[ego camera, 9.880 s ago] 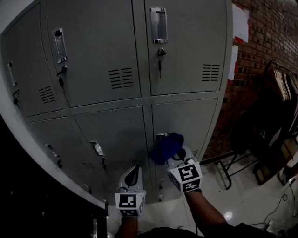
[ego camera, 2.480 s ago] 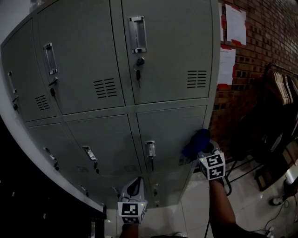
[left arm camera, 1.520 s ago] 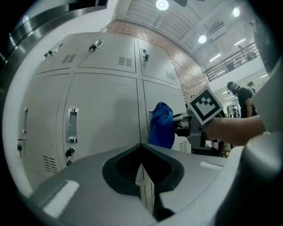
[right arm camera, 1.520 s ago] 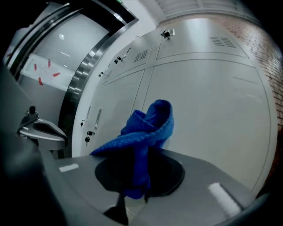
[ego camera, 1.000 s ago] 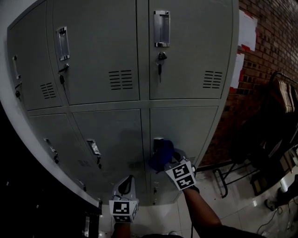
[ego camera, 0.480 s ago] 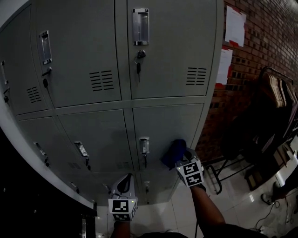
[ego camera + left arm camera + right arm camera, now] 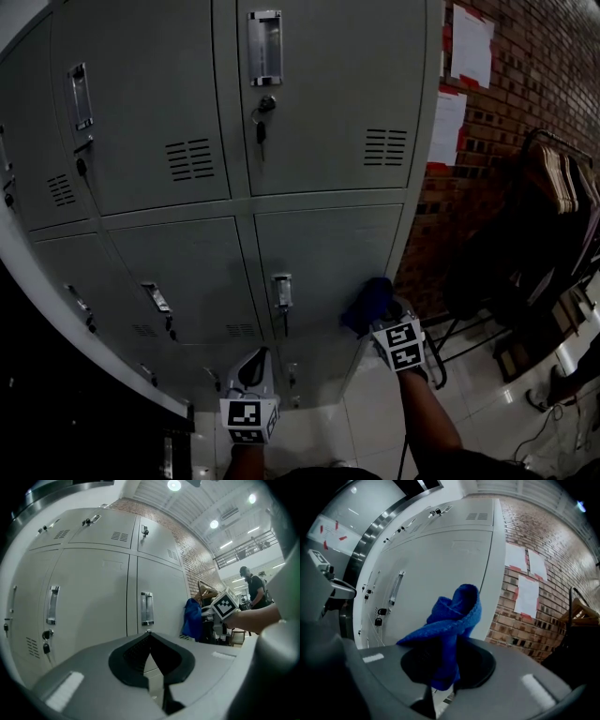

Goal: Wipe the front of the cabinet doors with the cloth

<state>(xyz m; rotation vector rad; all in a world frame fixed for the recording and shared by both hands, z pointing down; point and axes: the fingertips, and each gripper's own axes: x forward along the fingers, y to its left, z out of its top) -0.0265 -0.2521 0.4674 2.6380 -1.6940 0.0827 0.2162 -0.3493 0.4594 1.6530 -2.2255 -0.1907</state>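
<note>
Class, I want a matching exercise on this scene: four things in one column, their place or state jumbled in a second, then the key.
1 left gripper
2 cloth
3 paper sheets
4 key

a on the brick wall
b blue, clamped in the right gripper
c shut, empty
d hanging from a door lock

Pairs: 1-c, 2-b, 3-a, 4-d

left tool [image 7: 254,360]: grey shell, black pads, black-and-white marker cube [image 7: 248,419] | right tool [image 7: 382,309]: grey, same marker cube [image 7: 401,344]

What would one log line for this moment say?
right gripper: shut on blue cloth | cloth: at right edge of lower right door | left gripper: shut, empty, held low
</note>
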